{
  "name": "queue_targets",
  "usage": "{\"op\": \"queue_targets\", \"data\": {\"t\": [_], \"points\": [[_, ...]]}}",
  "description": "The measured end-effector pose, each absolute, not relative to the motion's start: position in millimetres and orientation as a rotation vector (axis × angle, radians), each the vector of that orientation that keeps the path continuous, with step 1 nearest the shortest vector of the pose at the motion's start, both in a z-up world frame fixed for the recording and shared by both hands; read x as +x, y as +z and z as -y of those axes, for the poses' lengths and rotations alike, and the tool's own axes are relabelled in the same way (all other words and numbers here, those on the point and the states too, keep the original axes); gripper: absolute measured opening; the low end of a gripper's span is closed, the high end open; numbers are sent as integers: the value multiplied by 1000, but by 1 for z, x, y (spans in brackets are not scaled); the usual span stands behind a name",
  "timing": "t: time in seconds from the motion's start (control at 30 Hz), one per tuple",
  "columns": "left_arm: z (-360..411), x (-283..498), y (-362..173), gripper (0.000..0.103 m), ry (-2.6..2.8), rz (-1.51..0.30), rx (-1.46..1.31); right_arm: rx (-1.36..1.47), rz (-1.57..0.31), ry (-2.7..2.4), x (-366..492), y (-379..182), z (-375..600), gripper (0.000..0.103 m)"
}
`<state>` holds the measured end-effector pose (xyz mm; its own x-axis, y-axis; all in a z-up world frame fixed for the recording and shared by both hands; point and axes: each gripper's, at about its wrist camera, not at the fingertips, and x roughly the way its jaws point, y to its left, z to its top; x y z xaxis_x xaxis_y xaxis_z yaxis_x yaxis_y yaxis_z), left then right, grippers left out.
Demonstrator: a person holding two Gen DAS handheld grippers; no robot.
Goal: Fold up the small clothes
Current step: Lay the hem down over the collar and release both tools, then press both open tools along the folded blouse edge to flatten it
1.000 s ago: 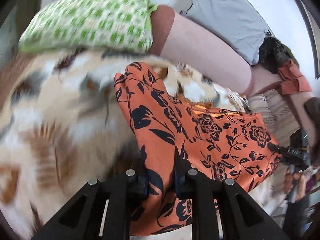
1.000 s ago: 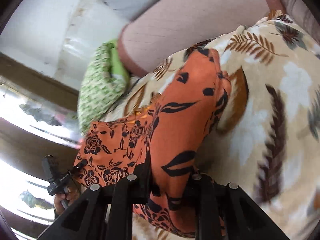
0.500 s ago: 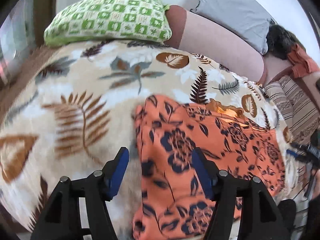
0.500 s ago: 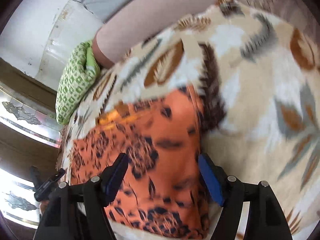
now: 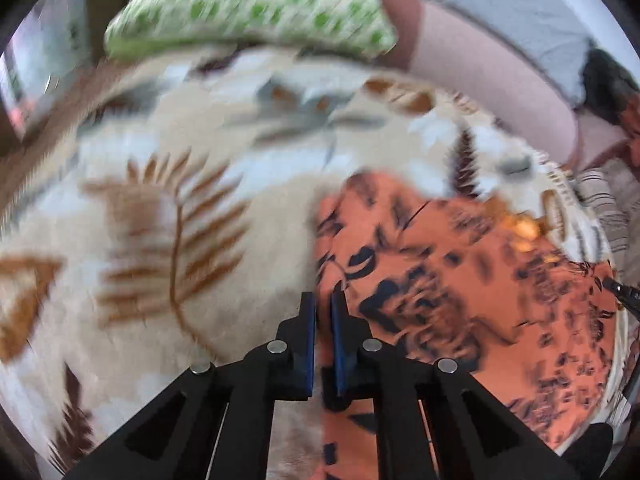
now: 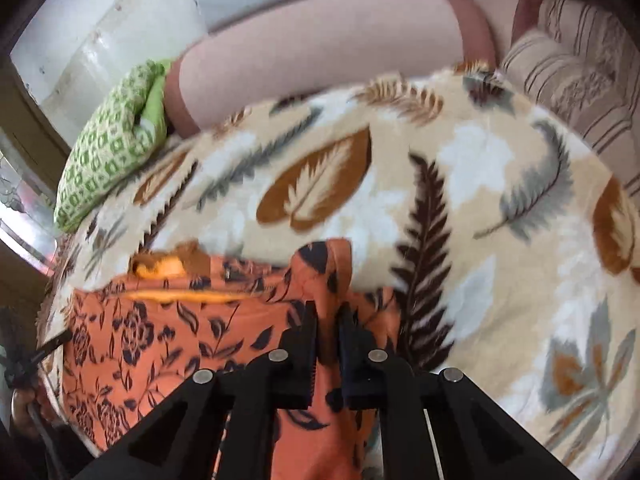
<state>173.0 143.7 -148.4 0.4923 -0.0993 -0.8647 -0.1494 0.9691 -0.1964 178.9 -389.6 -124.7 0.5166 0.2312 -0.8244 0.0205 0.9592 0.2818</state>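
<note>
- In the left wrist view, upper left of the frame, we see a green checked pillow [image 5: 248, 4], blurred, lying along the far edge of the leaf-print blanket [image 5: 160, 208] that fills the left and centre.
- At lower centre our left gripper [image 5: 323, 304] has its two fingers drawn almost together, with only a thin slit between the blue pads. Its tips sit right at the left edge of the orange floral garment [image 5: 460, 300]; the blur keeps us from telling whether any cloth is pinched there.
- The garment spreads flat over the right half of that frame, and a pink bolster [image 5: 492, 76] runs across the upper right.
- In the right wrist view, the same pillow [image 6: 108, 156] sits at the left, with the bolster [image 6: 320, 48] across the top.
- The garment [image 6: 160, 344] occupies the lower left of this frame, lying on the blanket [image 6: 500, 208].
- At lower centre our right gripper [image 6: 329, 312] is closed down on a raised fold of the orange cloth, which stands up between the fingers and rises above their tips.
- A striped cushion [image 6: 580, 76] fills the upper right corner.
</note>
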Motion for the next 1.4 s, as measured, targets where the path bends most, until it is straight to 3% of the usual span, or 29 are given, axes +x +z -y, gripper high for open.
{"op": "queue_targets", "data": {"t": [0.07,0.2,0.3,0.43,0.63,0.7,0.9,0.97,1.0,1.03,1.1,1.2,1.4], "points": [[-145,170,-148,15,45,-1043,-262,312,-1172,146,194,-162,393,13],[-144,160,-110,37,45,-949,-252,462,-1046,110,183,-145,417,14],[-130,155,-88,38,-37,-881,-205,503,-985,122,166,-118,423,15],[-103,153,-97,38,-135,-929,-178,506,-977,268,147,-95,400,15],[-83,143,-139,38,-125,-987,-55,558,-1215,360,179,-169,378,16],[-79,143,-135,38,-106,-985,-28,762,-1171,346,197,-190,404,15],[-76,123,-116,40,-86,-949,-26,717,-1100,352,177,-149,403,18],[-79,112,-112,48,-102,-930,-64,742,-1122,411,147,-142,392,20],[-79,105,-111,56,-104,-921,-81,753,-1142,432,134,-143,387,29],[-78,102,-112,61,-107,-918,-87,756,-1162,453,116,-147,378,53],[-74,102,-124,63,-95,-949,-62,710,-1178,408,97,-159,372,84],[-74,105,-136,63,-37,-1004,-36,864,-1147,319,89,-185,389,80],[-77,85,-116,72,-5,-980,-94,768,-1008,365,66,-127,366,86]]}}
